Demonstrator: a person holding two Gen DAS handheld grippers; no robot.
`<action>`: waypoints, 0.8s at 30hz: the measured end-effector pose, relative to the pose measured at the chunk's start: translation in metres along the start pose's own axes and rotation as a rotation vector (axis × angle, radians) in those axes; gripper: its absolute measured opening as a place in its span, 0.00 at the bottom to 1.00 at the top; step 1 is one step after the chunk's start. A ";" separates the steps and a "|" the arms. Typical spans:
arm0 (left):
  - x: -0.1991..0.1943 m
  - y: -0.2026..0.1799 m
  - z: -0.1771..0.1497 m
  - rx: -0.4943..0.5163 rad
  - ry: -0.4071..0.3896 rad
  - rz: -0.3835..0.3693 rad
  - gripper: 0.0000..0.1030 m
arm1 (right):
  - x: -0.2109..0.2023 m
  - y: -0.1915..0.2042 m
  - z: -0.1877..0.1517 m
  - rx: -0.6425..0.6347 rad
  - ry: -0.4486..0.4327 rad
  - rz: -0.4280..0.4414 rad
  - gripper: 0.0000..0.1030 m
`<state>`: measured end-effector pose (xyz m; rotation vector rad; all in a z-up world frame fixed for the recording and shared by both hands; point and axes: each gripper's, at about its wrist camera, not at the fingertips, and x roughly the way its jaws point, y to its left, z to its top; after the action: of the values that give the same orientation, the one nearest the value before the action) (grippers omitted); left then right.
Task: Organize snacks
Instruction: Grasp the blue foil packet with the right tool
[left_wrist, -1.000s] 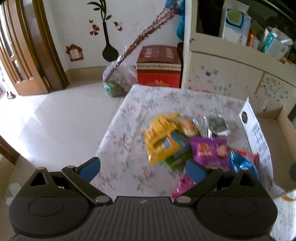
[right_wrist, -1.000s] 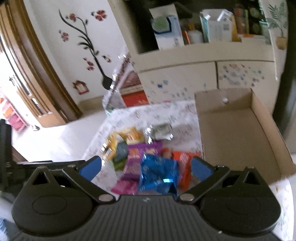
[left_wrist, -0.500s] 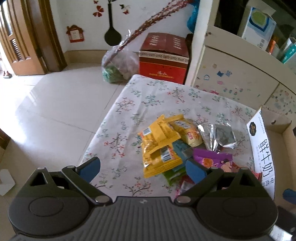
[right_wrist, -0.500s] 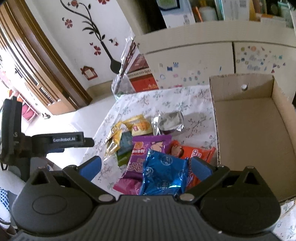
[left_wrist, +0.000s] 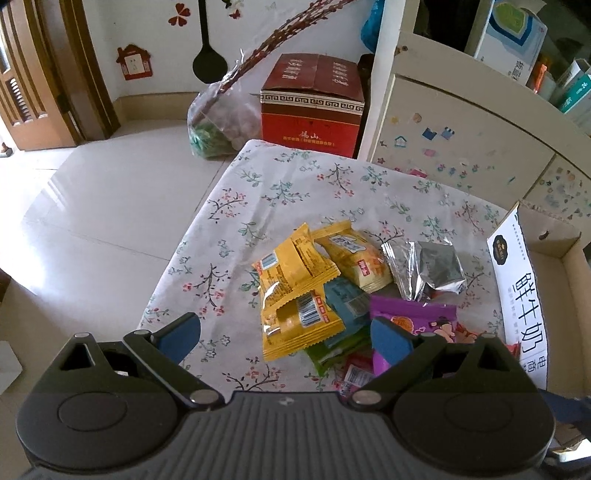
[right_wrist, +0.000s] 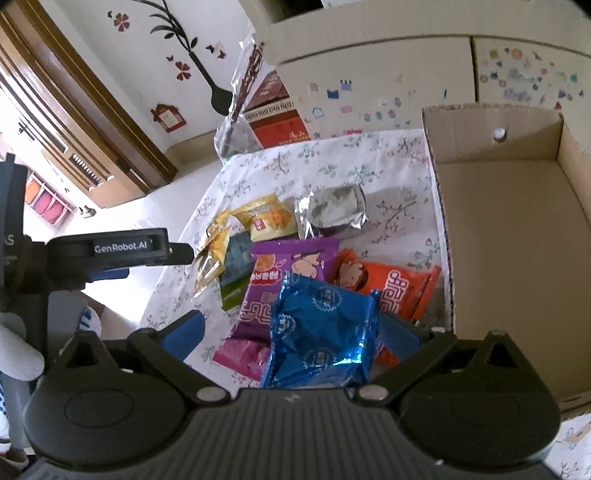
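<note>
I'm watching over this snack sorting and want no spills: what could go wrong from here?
The snacks overlap in a loose pile, so the open right gripper closing on the blue packet may also pinch the purple packet beneath it. The yellow packets lie near the tablecloth's left edge; a nudge from the open left gripper might push them toward the floor. The cardboard box's wall could catch a low carry.

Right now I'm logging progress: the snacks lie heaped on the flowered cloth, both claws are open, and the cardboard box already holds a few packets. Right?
Not quite: the right wrist view shows the cardboard box empty. The snacks do lie heaped on the flowered cloth, and the left claw and right claw are open.
</note>
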<state>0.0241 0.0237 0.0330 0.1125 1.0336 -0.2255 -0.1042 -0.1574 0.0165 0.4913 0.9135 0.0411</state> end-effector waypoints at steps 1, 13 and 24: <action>0.001 -0.001 0.000 0.005 0.002 -0.001 0.98 | 0.002 0.000 0.000 -0.002 0.006 -0.006 0.92; 0.018 -0.024 -0.006 0.037 0.072 -0.062 0.98 | 0.034 -0.002 -0.009 -0.004 0.085 -0.077 0.74; 0.029 -0.045 -0.010 0.054 0.109 -0.085 0.98 | 0.016 -0.004 -0.018 0.023 0.102 -0.018 0.62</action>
<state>0.0189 -0.0217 0.0034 0.1309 1.1426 -0.3275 -0.1085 -0.1504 -0.0068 0.5060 1.0196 0.0397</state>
